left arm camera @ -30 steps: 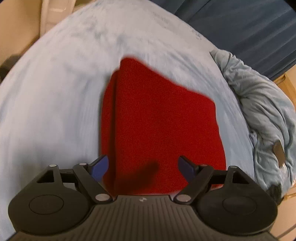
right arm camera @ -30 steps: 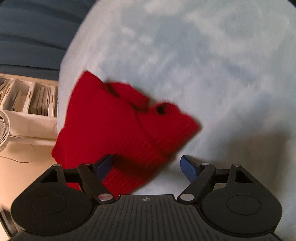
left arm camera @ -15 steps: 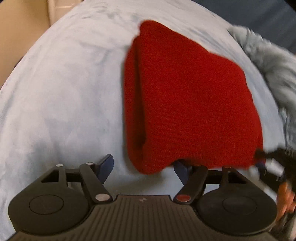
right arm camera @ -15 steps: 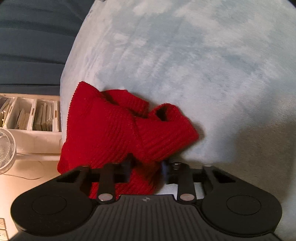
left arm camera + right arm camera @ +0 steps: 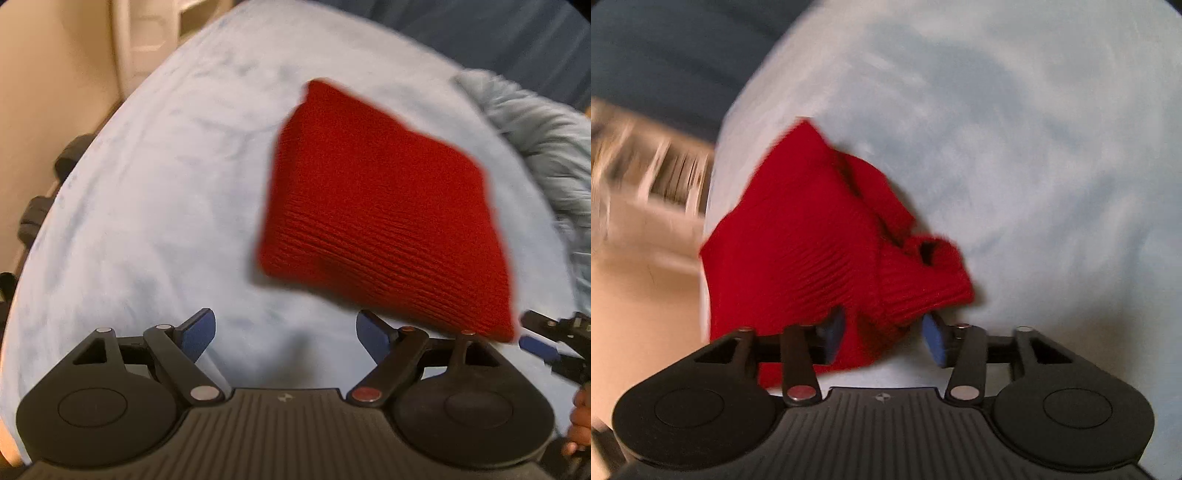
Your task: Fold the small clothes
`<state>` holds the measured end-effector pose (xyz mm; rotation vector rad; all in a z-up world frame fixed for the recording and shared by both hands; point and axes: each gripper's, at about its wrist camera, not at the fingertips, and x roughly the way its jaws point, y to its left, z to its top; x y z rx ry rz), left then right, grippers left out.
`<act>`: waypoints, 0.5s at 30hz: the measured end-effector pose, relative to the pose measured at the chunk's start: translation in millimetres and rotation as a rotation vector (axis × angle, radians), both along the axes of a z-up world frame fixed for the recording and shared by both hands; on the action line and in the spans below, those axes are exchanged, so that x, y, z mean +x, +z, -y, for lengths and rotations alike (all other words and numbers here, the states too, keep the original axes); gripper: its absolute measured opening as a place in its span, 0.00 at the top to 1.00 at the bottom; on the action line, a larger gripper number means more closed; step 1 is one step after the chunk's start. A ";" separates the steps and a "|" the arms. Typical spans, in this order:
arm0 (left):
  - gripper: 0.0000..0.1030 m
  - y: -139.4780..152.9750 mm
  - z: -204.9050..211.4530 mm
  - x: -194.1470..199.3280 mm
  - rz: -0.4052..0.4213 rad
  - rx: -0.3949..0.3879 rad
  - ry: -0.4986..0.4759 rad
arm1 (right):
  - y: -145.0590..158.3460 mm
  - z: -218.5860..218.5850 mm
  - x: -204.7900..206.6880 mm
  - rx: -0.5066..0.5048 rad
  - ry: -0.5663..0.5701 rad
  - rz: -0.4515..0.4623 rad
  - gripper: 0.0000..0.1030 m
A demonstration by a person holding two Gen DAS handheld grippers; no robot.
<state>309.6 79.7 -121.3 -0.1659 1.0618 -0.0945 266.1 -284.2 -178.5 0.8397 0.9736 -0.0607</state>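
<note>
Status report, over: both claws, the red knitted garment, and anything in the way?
Left claw open, empty. Right claw has just been opening, red knitted garment between its jaws, folded on pale blue blanket. Crumpled blue cloth beside, not blocking.

Pale blue mottled plush blanket [image 5: 155, 206] covering the whole work surface, soft and slightly rumpled. Crumpled light grey-blue cloth heap [image 5: 546, 147] at its right edge, blurred. Dark navy ribbed upholstery [image 5: 498, 40] behind. Cream panelled wall or door [image 5: 55, 74] at left, dark blurred objects [image 5: 37, 218] below it. White shelf unit with upright beige items [image 5: 665, 173], heavily motion-blurred. Beige floor [image 5: 639, 332] beneath.
</note>
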 end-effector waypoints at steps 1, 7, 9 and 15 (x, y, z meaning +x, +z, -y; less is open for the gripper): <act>0.10 8.9 5.7 -15.8 0.026 -0.002 -0.008 | 18.5 -7.5 -8.7 -0.097 0.057 0.031 0.42; 0.00 70.4 53.1 -103.8 0.215 0.150 -0.029 | 126.0 -69.1 -109.2 -0.666 0.274 0.352 0.09; 0.00 84.5 66.4 -116.1 0.237 0.198 -0.032 | 141.4 -83.7 -134.4 -0.758 0.283 0.390 0.08; 0.00 107.2 76.5 -142.0 0.219 0.222 0.011 | 150.9 -94.0 -164.1 -0.652 0.234 0.295 0.08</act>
